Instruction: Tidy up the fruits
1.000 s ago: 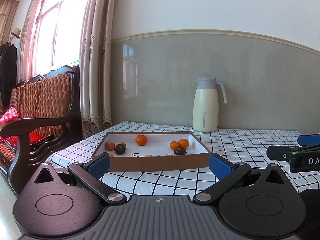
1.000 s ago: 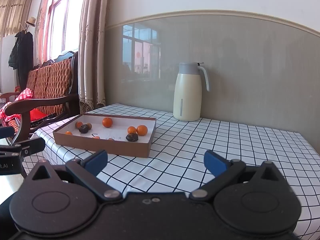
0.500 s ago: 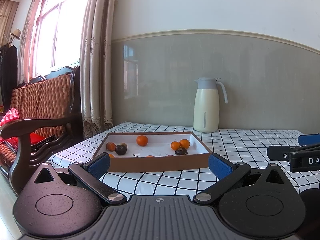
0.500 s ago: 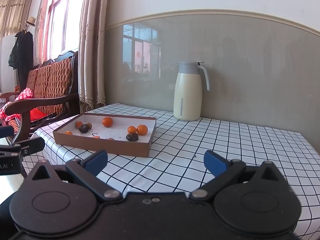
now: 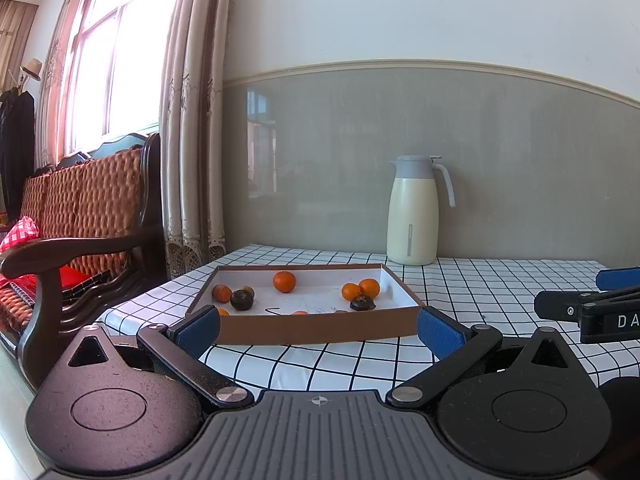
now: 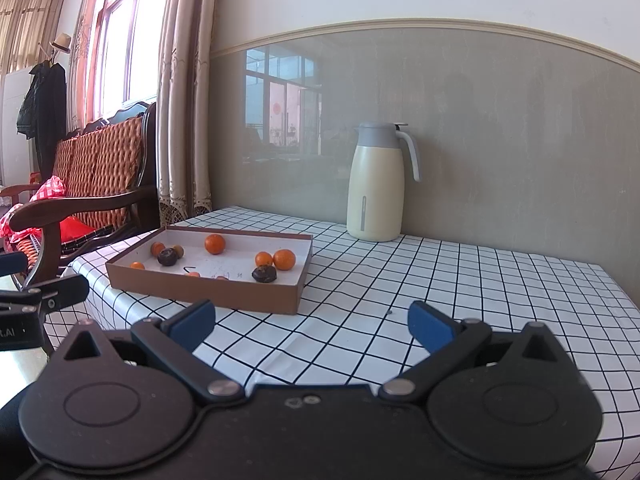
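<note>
A shallow brown cardboard tray (image 5: 316,330) (image 6: 208,290) with a white floor sits on the checked tablecloth. It holds several small oranges, such as one at the back (image 5: 284,281) (image 6: 215,243), and two dark fruits (image 5: 241,299) (image 5: 362,303) (image 6: 264,273). My left gripper (image 5: 318,330) is open and empty, just short of the tray's near wall. My right gripper (image 6: 312,322) is open and empty, to the right of the tray and nearer the table's front.
A cream thermos jug (image 5: 414,210) (image 6: 376,182) stands at the back by the grey wall. A wooden armchair (image 5: 80,240) stands left of the table beside a curtain. The right gripper's side (image 5: 588,308) shows in the left wrist view.
The left wrist view has shifted slightly, with the tray a little nearer and lower. The right gripper has not visibly moved.
</note>
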`<state>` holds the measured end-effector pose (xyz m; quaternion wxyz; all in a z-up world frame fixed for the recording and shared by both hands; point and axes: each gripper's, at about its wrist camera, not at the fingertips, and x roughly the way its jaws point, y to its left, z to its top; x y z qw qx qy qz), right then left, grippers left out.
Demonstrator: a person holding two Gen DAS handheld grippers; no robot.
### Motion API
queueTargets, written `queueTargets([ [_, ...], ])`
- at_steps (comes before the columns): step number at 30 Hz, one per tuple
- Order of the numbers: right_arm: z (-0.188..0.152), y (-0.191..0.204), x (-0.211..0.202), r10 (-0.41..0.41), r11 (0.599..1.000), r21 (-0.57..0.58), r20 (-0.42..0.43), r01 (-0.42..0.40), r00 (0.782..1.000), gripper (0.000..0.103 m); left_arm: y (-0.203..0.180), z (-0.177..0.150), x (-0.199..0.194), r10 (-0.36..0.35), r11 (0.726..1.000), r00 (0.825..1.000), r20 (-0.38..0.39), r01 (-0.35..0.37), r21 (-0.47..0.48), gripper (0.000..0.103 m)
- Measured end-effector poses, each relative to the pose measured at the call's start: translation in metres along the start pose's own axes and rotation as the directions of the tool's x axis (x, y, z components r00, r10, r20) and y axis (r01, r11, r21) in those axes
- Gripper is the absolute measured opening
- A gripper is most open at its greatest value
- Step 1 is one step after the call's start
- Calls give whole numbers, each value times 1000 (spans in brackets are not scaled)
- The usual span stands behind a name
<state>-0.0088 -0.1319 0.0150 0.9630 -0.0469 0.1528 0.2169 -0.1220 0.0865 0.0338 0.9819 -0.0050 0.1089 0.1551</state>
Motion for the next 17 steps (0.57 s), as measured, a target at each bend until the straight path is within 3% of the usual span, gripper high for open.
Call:
queueTargets([
  [17, 0, 0, 0, 0, 1000, 1, 0, 0, 1000, 97, -3, 0, -1, -2, 1000, 1000, 10, 2, 13, 103],
])
